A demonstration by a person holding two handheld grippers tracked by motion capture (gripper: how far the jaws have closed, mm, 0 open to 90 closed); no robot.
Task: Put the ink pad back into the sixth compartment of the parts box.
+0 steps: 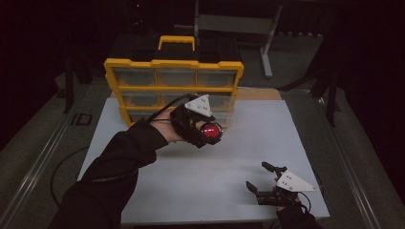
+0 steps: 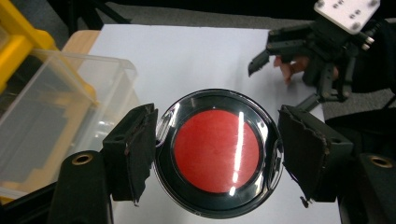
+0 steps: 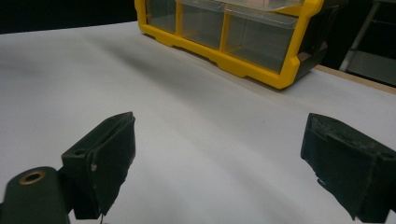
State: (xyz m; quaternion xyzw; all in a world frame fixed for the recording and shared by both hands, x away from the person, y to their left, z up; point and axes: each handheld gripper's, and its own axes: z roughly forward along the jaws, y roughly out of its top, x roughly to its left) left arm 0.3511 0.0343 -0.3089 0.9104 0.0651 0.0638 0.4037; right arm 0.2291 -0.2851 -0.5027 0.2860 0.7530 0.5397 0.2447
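A round, flat case with a glossy black rim and red centre (image 2: pixel 216 153) sits clamped between the two black jaws of my left gripper (image 1: pixel 206 131), held in the air just in front of the yellow plastic organiser with clear drawers (image 1: pixel 174 83). One clear plastic drawer (image 2: pixel 56 116) stands pulled out beside the case. I judge this the carrying step: next I must bring the case over that open drawer and let go. My right gripper (image 1: pixel 263 178) rests low near the front edge of the white table (image 1: pixel 267 129), jaws spread wide and holding nothing, well apart from the case.
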